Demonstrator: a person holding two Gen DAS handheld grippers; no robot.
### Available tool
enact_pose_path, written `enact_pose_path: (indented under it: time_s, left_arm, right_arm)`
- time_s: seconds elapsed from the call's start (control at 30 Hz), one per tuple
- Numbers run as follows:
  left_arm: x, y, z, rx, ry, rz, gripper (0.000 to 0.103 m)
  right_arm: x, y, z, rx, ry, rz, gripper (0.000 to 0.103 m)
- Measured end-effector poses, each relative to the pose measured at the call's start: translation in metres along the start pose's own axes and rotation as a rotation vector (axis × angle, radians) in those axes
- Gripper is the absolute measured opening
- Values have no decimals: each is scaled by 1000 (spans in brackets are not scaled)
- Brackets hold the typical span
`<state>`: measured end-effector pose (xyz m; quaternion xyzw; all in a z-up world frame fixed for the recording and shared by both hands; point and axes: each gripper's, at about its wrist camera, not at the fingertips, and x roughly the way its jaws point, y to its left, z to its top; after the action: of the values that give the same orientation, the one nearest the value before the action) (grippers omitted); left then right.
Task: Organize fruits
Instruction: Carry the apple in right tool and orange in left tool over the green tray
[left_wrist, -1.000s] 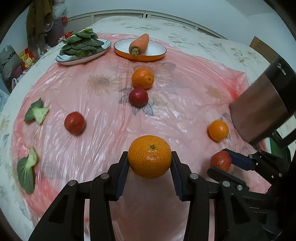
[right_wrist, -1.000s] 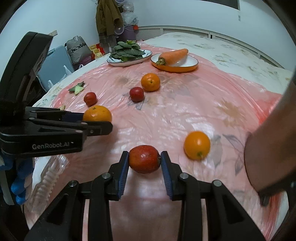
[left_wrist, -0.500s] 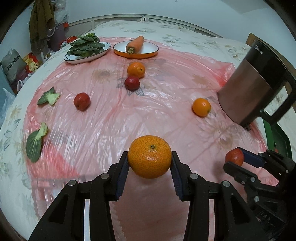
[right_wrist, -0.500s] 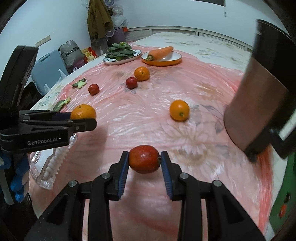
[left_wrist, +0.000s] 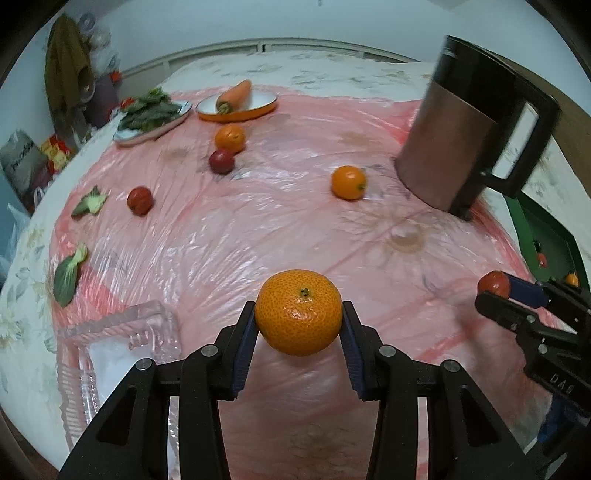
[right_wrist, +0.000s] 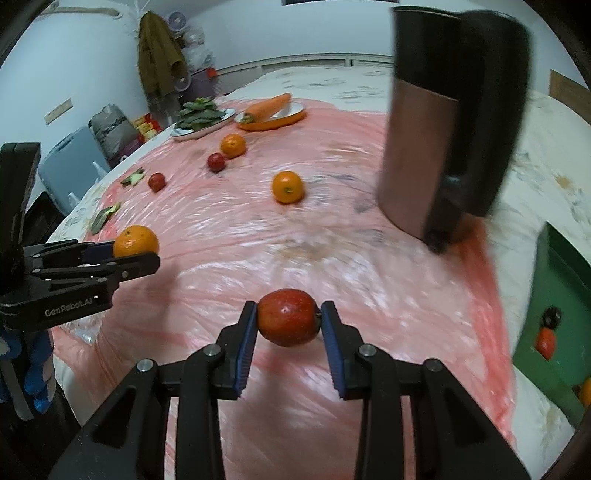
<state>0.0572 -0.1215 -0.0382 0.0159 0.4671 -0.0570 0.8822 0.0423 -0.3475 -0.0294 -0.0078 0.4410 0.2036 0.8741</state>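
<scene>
My left gripper (left_wrist: 298, 325) is shut on a large orange (left_wrist: 298, 316), held above the pink plastic sheet (left_wrist: 258, 236). My right gripper (right_wrist: 289, 319) is shut on a red apple (right_wrist: 288, 316), also off the surface. Each gripper shows in the other's view: the right gripper (left_wrist: 496, 290) at the right edge with the apple (left_wrist: 494, 283), the left gripper (right_wrist: 138, 254) at the left with the orange (right_wrist: 136, 241). Loose on the sheet lie a small orange (left_wrist: 348, 182), another orange (left_wrist: 229, 138), a dark red fruit (left_wrist: 221, 161) and a red fruit (left_wrist: 139, 199).
A clear plastic tray (left_wrist: 110, 343) sits at the near left. A brown and black kettle (left_wrist: 469, 140) stands at the right. At the far side are a plate of greens (left_wrist: 151, 118) and an orange plate (left_wrist: 258, 109) with a carrot (left_wrist: 234, 95). Two green leaves (left_wrist: 68, 271) lie left.
Both grippers have drawn back toward the near edge, still gripping their fruits. The scattered fruits look farther away, the kettle has come fully into view, and the clear tray has appeared at the near left.
</scene>
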Motion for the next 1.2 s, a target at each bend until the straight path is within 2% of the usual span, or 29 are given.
enact_pose_path:
  time_s: [0.27,0.67,1.2]
  left_arm:
    - [-9,-36,-4,95,-45,27,38]
    - [-6,-75,-1,151,-57,30,38]
    - [-3,-150,10,246,-70,-42,38]
  right_arm:
    - [-24,-31,-19,77,-32,-37,29]
    - [-48,-76,-30,150,-80,-89,29]
    - [-89,-156,-55,267,-138,-201,29]
